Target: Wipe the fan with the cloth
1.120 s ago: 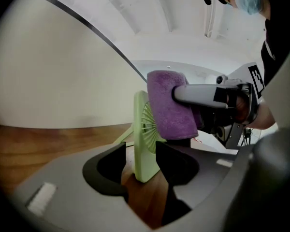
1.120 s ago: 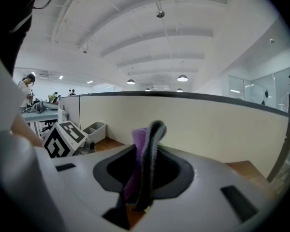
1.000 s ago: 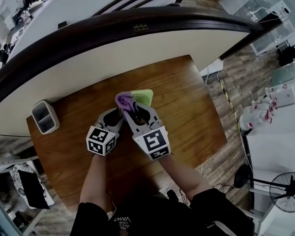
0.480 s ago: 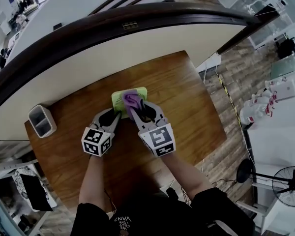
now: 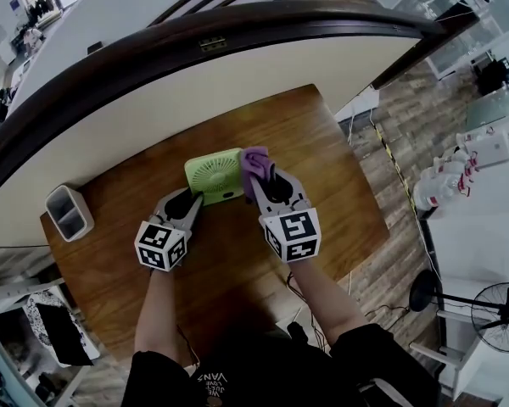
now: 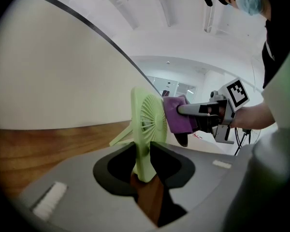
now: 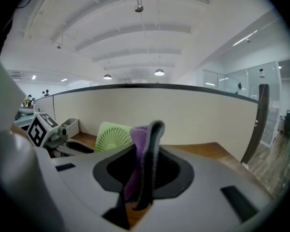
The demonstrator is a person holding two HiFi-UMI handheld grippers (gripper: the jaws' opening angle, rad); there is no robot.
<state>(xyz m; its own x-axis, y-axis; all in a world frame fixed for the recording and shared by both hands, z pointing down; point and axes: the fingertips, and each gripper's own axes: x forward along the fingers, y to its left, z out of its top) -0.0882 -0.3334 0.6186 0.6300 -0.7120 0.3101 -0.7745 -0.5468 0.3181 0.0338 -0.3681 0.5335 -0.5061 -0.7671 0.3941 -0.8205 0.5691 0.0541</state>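
A small light-green fan (image 5: 214, 176) stands upright on the wooden table (image 5: 331, 202). My left gripper (image 5: 195, 202) is shut on the fan's lower edge; in the left gripper view the green frame (image 6: 147, 129) sits clamped between the jaws (image 6: 144, 170). My right gripper (image 5: 259, 181) is shut on a purple cloth (image 5: 254, 161), held just to the right of the fan. The cloth (image 6: 176, 115) sits close against the fan's grille face. In the right gripper view the cloth (image 7: 137, 163) hangs pinched between the jaws, with the fan (image 7: 113, 137) to the left behind it.
A grey two-slot holder (image 5: 68, 212) stands at the table's far left corner. A curved white partition with a dark rail (image 5: 237, 66) rises behind the table. On the floor to the right are a pedestal fan (image 5: 496, 316) and white bags (image 5: 445, 193).
The right gripper carried the purple cloth from the fan's front across to its right side, uncovering the grille. The left jaws closed onto the fan's lower edge.
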